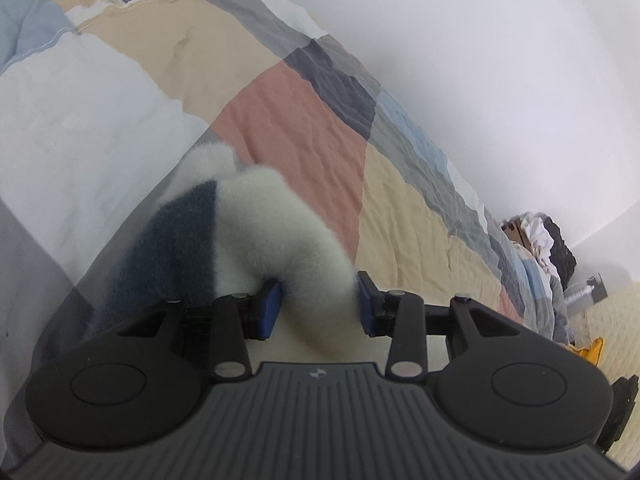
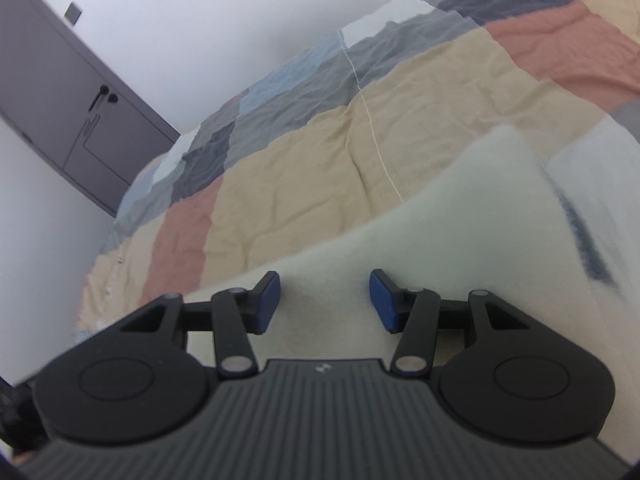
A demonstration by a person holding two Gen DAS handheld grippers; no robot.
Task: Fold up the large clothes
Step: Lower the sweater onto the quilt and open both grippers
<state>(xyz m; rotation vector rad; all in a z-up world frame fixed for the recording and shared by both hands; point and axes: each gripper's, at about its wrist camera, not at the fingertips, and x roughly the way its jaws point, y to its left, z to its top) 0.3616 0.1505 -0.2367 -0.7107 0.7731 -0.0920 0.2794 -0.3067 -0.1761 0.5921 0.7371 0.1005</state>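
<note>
Patchwork bed (image 1: 400, 208) | you are carrying a fleece garment (image 1: 280, 232) over it, left gripper (image 1: 318, 306) jaws pinching it | right gripper (image 2: 324, 302) jaws spread over fleece, not pinching | next: lay flat.

A bed with a patchwork quilt (image 1: 304, 120) fills the room; white wall (image 1: 500, 60) at 2 o'clock, grey door (image 2: 60, 100) at 10 o'clock.
</note>
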